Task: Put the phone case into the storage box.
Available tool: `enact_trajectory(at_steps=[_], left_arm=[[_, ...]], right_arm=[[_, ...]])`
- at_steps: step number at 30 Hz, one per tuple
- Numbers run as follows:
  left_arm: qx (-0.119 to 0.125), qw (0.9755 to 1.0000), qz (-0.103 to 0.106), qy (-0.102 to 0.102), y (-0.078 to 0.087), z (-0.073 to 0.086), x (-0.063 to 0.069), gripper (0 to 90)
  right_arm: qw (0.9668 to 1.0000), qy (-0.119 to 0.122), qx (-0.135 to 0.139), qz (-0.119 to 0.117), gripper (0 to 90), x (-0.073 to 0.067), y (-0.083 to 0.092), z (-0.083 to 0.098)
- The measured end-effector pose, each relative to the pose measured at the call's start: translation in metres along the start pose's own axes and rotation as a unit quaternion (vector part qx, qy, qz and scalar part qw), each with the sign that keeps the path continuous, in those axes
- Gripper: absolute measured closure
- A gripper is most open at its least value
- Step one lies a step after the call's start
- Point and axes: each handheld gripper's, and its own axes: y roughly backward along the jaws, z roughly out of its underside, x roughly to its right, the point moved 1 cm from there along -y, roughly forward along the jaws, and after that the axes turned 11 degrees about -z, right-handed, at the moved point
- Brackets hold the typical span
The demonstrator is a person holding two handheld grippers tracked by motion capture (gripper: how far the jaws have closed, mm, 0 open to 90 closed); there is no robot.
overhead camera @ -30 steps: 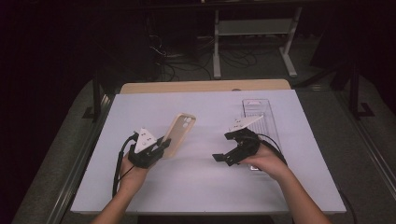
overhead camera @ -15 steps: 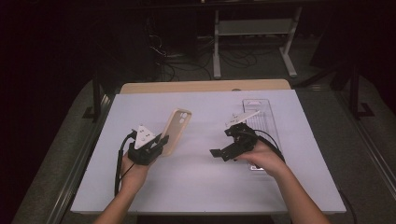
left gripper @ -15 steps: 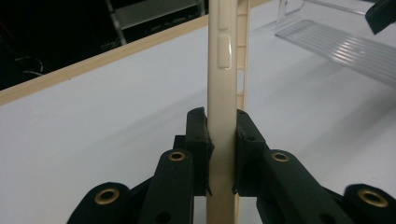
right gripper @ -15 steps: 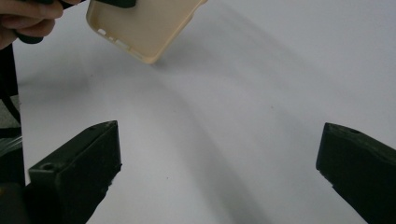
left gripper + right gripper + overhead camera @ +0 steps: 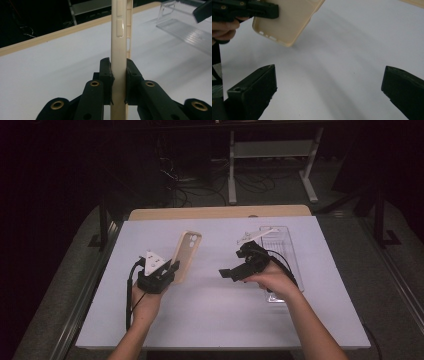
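Note:
A beige phone case (image 5: pixel 186 254) is held tilted above the white table (image 5: pixel 215 315), its camera cut-out at the far end. My left gripper (image 5: pixel 171 270) is shut on the case's near end. In the left gripper view both pads press the edge-on case (image 5: pixel 120 37), with my left gripper (image 5: pixel 118 75) clamped around it. My right gripper (image 5: pixel 234 265) hovers a short way to the case's right, open with nothing between its fingers. In the right gripper view, my right gripper (image 5: pixel 329 85) stands wide over bare table, and the case's hollow side (image 5: pixel 289 20) is at the upper left.
A clear plastic tray (image 5: pixel 281 251) lies on the table behind and under the right hand, seen also as the clear tray (image 5: pixel 185 27) in the left gripper view. A wooden strip (image 5: pixel 220 212) borders the table's far edge. Cables and a stand sit on the dark floor beyond.
The right gripper has drifted a little left and up, closer to the case. The left gripper and the case have stayed in place.

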Motion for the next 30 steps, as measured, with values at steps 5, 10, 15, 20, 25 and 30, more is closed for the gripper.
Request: enact_trajectory(at_steps=[5,10,15,20,25,30], left_arm=[[0.004,1.0,0.001,0.003,0.001,0.0,0.0,78.8],[0.002,1.0,0.0,0.0,0.0,0.003,0.001,78.8],[0.007,1.0,-0.004,0.002,0.001,0.003,0.003,78.8],[0.009,0.9999,-0.005,0.002,0.001,0.006,0.005,78.8],[0.01,0.9999,-0.006,-0.001,0.001,0.006,0.006,78.8],[0.013,0.9999,-0.006,0.002,0.002,0.007,0.007,78.8]], right_arm=[[0.9999,-0.006,0.012,-0.007,0.0,-0.002,-0.009,-0.003],[0.9997,-0.006,0.019,-0.017,0.0,-0.002,-0.015,-0.003],[0.999,-0.02,0.026,-0.029,0.0,-0.002,-0.02,-0.001],[0.9983,-0.025,0.035,-0.038,0.0,-0.001,-0.023,0.0],[0.9969,-0.037,0.049,-0.05,0.0,0.0,-0.024,0.001],[0.9961,-0.047,0.057,-0.049,0.0,-0.001,-0.027,0.002]])
